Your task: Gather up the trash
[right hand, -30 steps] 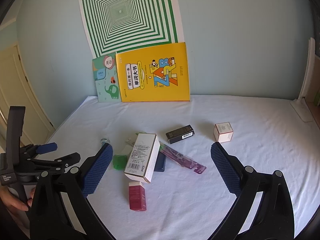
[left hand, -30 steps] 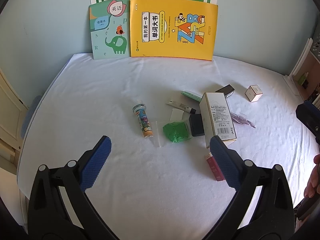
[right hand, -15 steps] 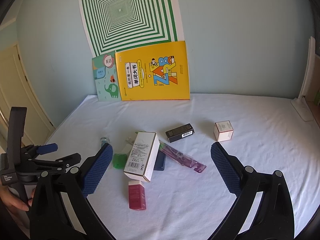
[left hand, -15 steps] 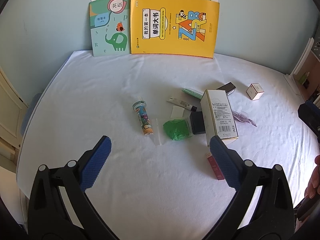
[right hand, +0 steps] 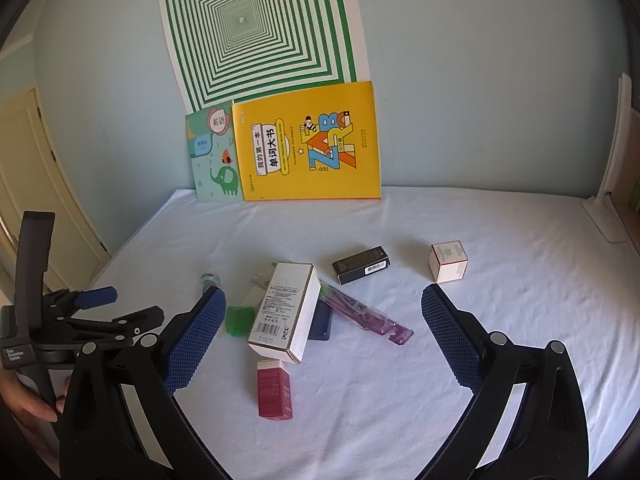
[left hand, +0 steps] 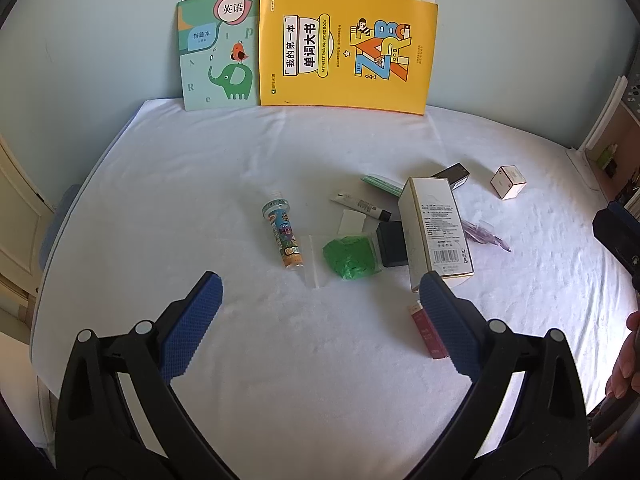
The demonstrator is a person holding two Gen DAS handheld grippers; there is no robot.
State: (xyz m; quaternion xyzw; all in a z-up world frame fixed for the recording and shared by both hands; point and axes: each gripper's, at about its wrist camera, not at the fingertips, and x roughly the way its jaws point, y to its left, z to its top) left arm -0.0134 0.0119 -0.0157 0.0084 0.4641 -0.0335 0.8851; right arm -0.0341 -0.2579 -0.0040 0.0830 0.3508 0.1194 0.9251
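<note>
Left wrist view: my left gripper hangs over the near part of the white surface, jaws spread wide and holding nothing. My right gripper is likewise wide apart and empty, above the same cloth.

The trash lies in one loose cluster toward the middle and right of the surface. I count one tall white box on its side, resting partly on one dark flat case. Just left of that sits one green wad in a clear bag, then one printed tube by itself. Behind are one small white tube and one green packet. One purple toothbrush pack sticks out from under the white box. One black box and one small white cube box lie further toward the right edge. One red box lies nearest me.

Two books, one teal and one yellow, stand along the far edge against the wall.
</note>
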